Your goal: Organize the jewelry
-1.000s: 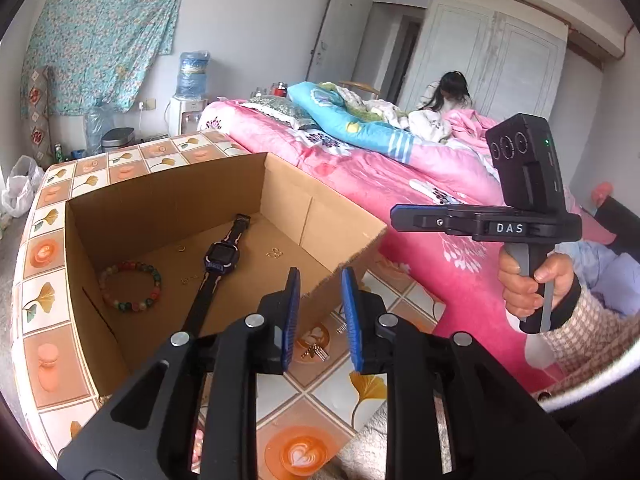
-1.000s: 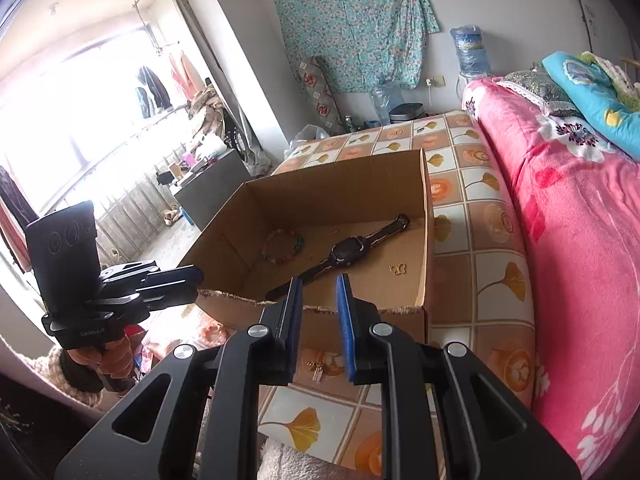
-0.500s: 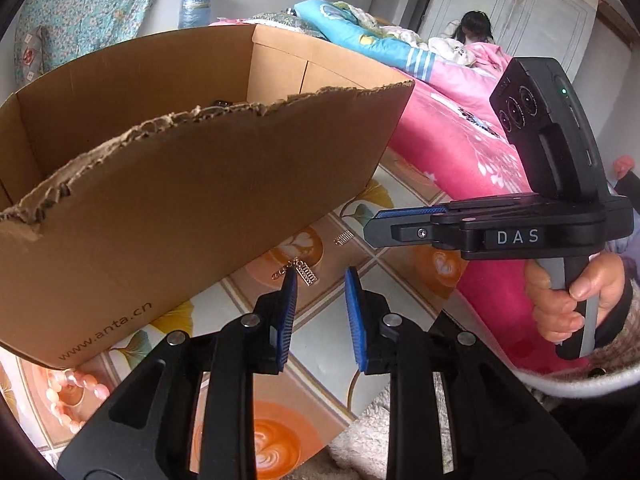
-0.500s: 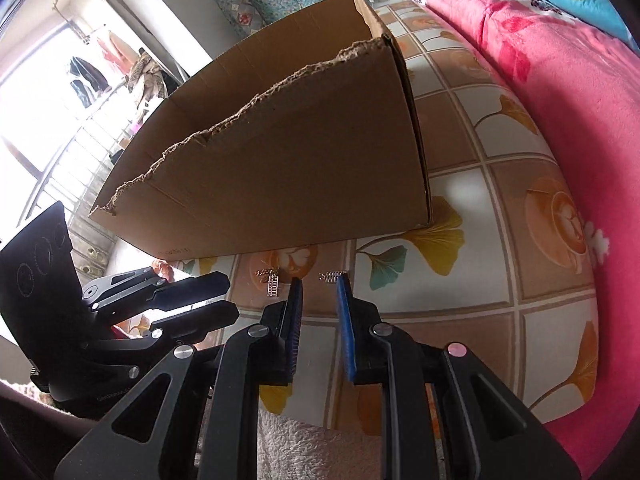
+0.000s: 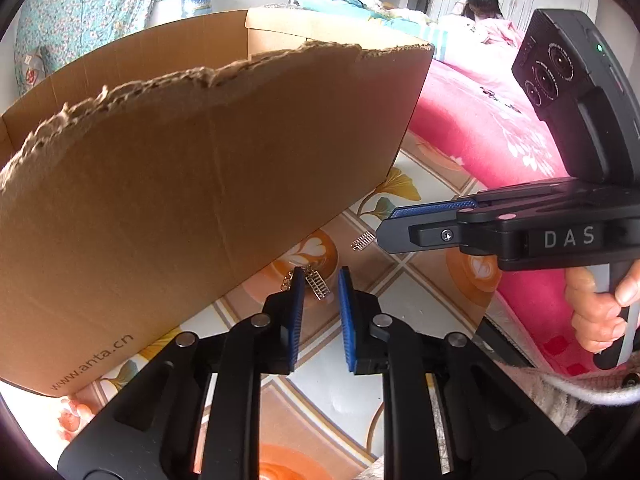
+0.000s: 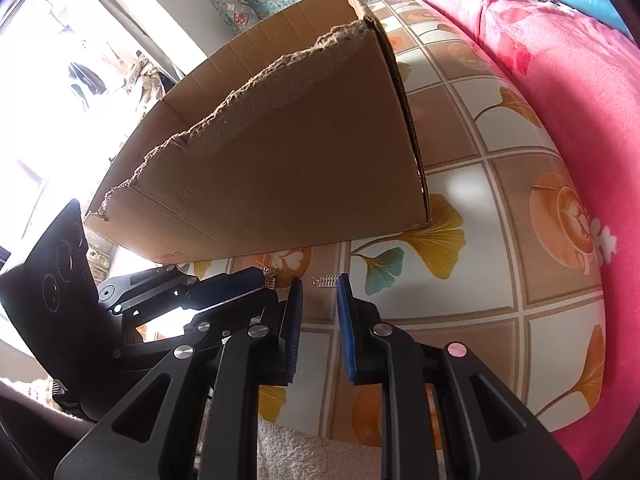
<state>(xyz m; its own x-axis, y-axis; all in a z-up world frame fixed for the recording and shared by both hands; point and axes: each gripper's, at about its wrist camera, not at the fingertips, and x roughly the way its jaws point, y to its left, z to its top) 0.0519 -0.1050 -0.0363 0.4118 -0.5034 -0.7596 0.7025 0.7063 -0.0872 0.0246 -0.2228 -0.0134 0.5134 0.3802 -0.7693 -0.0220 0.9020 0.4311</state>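
My left tongs (image 5: 318, 288) have just been narrowing, an abacus-shaped charm (image 5: 317, 286) lying between the pads, not yet pinched. My right tongs (image 6: 316, 292) stand slightly apart, empty, a small spring-like piece (image 6: 327, 280) just ahead. Both pieces lie on the tiled worktop (image 6: 500, 240), outside the cardboard box (image 5: 200, 184) beyond. Boxing them remains.

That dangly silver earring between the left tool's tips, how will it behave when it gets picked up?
The earring looks like a small ladder charm on fine chain links, so it will probably hang limp and swing. It seems very light and thin, lying flat on the glossy tiled cloth, so the left tool may slip off or only catch an edge.
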